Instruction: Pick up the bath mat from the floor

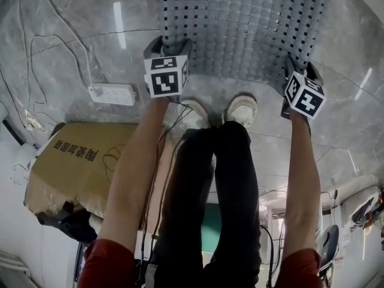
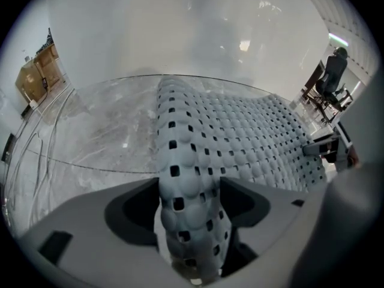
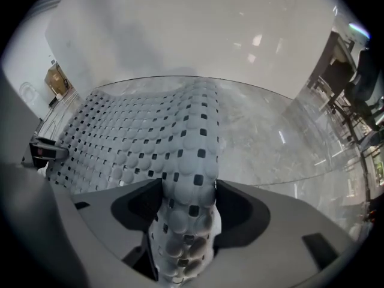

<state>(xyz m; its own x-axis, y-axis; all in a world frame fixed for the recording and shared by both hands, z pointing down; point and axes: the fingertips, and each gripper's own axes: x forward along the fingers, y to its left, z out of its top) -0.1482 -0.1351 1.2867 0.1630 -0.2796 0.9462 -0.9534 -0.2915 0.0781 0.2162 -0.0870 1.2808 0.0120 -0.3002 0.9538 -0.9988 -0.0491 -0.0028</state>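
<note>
The grey bath mat (image 1: 240, 29), dimpled and full of square holes, lies on the glossy marble floor in front of the person's feet. My left gripper (image 1: 170, 45) holds its near left corner and my right gripper (image 1: 298, 72) its near right corner. In the left gripper view a raised fold of the mat (image 2: 186, 161) fills the gap of the left gripper (image 2: 189, 188), both jaws against it. The right gripper view shows the same: a ridge of mat (image 3: 192, 155) is pinched in the right gripper (image 3: 189, 191). The rest of the mat sags toward the floor between them.
A white power strip (image 1: 112, 93) with loose cables (image 1: 36, 71) lies on the floor to the left. A cardboard box (image 1: 78, 161) sits at the near left. The person's shoes (image 1: 242, 110) stand just behind the mat's near edge. An office chair (image 2: 333, 77) is far right.
</note>
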